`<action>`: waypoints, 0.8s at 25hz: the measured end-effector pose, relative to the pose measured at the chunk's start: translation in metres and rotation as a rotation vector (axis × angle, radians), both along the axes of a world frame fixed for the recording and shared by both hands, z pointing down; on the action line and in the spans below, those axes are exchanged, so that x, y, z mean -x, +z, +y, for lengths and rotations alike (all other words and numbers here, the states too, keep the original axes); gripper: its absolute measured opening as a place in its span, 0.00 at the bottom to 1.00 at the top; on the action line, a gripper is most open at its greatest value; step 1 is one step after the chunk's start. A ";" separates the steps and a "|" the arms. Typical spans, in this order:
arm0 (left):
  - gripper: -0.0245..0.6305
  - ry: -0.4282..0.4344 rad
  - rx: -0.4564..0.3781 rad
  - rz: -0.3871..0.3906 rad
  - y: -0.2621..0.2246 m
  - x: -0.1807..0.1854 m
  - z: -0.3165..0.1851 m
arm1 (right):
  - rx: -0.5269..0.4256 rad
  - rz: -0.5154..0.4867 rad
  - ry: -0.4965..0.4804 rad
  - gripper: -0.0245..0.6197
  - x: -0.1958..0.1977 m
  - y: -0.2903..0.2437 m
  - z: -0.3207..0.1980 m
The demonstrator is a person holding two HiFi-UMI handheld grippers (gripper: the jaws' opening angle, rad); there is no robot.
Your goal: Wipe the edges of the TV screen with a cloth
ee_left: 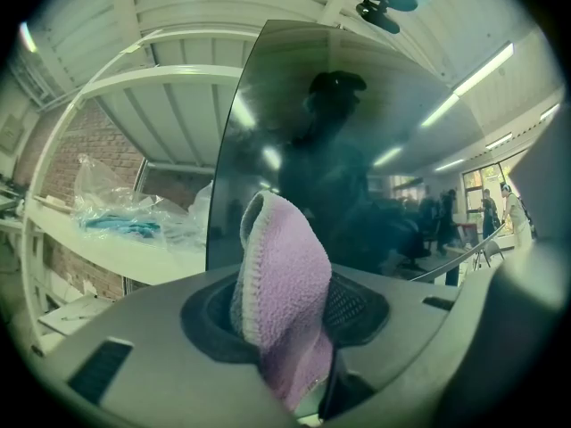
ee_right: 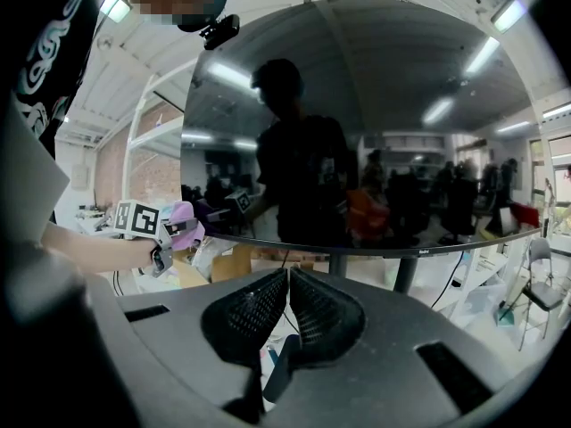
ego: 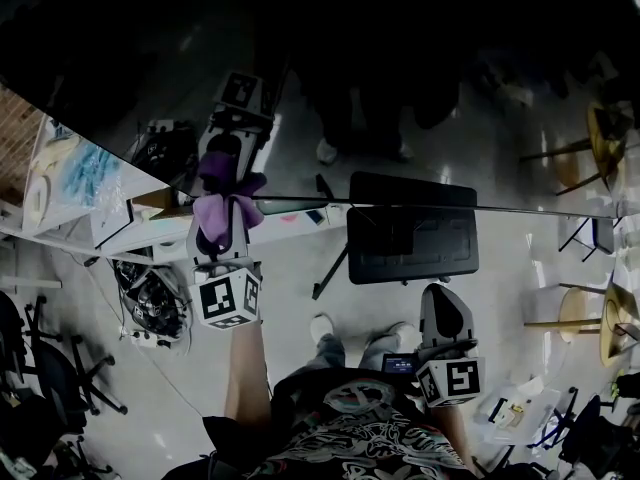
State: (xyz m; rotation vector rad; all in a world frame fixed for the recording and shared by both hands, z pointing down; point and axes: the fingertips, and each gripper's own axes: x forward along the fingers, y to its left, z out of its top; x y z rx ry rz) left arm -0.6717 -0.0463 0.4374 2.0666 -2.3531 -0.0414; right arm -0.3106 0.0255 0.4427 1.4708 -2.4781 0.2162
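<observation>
The TV screen is a large dark glossy panel that fills the top of the head view, and its lower edge runs across the middle. My left gripper is shut on a purple cloth and holds it against that lower edge near the left corner. In the left gripper view the cloth sticks up between the jaws, right in front of the screen. My right gripper hangs lower, away from the TV, shut and empty. The right gripper view shows the whole screen and the cloth at its lower left.
A white shelf with a plastic bag stands left of the TV. A black stand base sits under the screen. Office chairs are at the lower left, stools at the right. My legs and shoes are below.
</observation>
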 end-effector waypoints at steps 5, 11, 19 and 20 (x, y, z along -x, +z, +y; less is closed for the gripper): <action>0.31 0.015 -0.001 0.007 0.000 -0.010 -0.003 | -0.005 0.000 -0.001 0.09 -0.002 -0.001 0.002; 0.31 0.038 -0.003 0.009 -0.001 -0.023 -0.005 | 0.004 -0.006 0.018 0.09 -0.010 0.000 0.005; 0.31 0.058 0.007 0.000 -0.001 -0.033 -0.008 | 0.007 0.000 0.022 0.09 -0.016 0.001 0.009; 0.31 0.060 0.007 0.000 -0.001 -0.034 -0.008 | 0.012 0.000 0.025 0.09 -0.017 0.001 0.009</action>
